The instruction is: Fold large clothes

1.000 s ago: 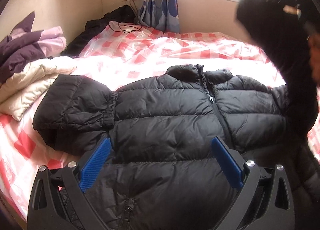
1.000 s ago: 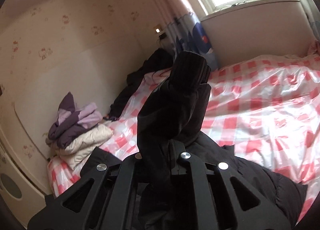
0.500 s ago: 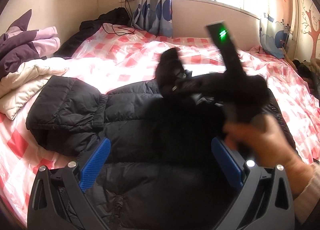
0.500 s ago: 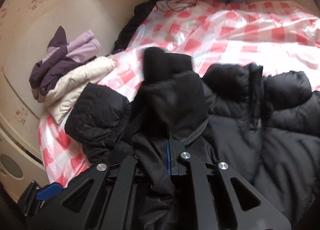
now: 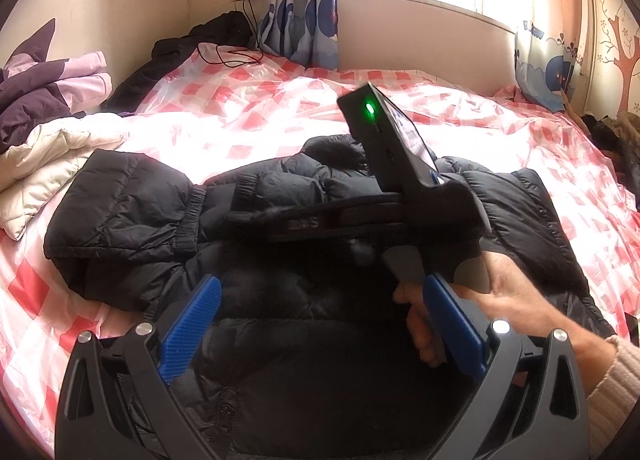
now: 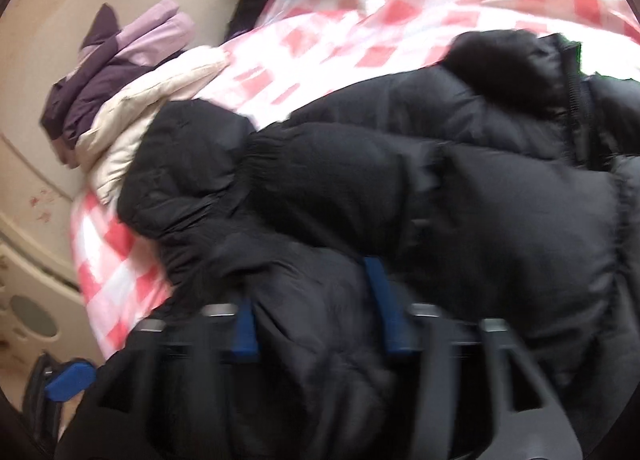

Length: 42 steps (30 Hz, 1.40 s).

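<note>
Black puffer jacket [image 5: 288,220] lies spread on the pink-checked bedspread [image 5: 240,100], one sleeve [image 5: 120,212] folded in across the chest. Left gripper [image 5: 320,332] hovers over the jacket's lower part, blue pads [image 5: 188,332] wide apart, nothing between them. Right gripper's body [image 5: 384,220] crosses the middle of the view above the jacket, green light on, a bare hand [image 5: 480,300] on its handle. Cream and purple clothes [image 5: 44,132] piled at the bed's left edge.
</note>
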{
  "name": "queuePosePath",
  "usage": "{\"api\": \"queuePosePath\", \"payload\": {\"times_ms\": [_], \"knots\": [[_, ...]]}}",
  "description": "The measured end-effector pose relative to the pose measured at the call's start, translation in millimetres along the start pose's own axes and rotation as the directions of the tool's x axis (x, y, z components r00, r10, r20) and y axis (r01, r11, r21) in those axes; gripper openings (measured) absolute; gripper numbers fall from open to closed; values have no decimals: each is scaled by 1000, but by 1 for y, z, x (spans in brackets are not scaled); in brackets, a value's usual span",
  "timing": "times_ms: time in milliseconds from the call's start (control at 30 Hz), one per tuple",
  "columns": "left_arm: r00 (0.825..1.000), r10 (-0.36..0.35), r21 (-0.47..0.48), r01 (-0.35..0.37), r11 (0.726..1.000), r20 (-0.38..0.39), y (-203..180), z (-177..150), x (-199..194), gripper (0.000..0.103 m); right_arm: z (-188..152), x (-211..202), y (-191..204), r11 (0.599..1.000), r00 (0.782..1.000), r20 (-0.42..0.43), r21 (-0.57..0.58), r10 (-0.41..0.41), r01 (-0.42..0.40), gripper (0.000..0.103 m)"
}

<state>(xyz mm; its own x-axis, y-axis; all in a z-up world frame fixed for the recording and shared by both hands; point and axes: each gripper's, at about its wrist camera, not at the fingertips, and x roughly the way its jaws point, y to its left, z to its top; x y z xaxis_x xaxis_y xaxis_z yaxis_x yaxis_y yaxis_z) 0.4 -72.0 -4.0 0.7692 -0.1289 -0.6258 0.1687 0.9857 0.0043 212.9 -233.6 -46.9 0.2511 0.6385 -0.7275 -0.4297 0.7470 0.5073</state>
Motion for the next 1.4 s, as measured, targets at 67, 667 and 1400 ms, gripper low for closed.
{"api": "queuePosePath", "payload": {"times_ms": [67, 667, 1400], "knots": [[1000, 3, 1, -3, 1000, -2, 0, 0, 1, 97, -3, 0, 13, 999, 999, -21, -29, 31, -32, 97], [996, -89, -26, 89, 996, 23, -4, 89, 38, 97, -60, -236, -140, 864, 846, 355, 455, -398, 216, 97], [974, 203, 438, -138, 888, -105, 135, 58, 55, 97, -84, -185, -144, 901, 867, 325, 347, -376, 261, 97]]}}
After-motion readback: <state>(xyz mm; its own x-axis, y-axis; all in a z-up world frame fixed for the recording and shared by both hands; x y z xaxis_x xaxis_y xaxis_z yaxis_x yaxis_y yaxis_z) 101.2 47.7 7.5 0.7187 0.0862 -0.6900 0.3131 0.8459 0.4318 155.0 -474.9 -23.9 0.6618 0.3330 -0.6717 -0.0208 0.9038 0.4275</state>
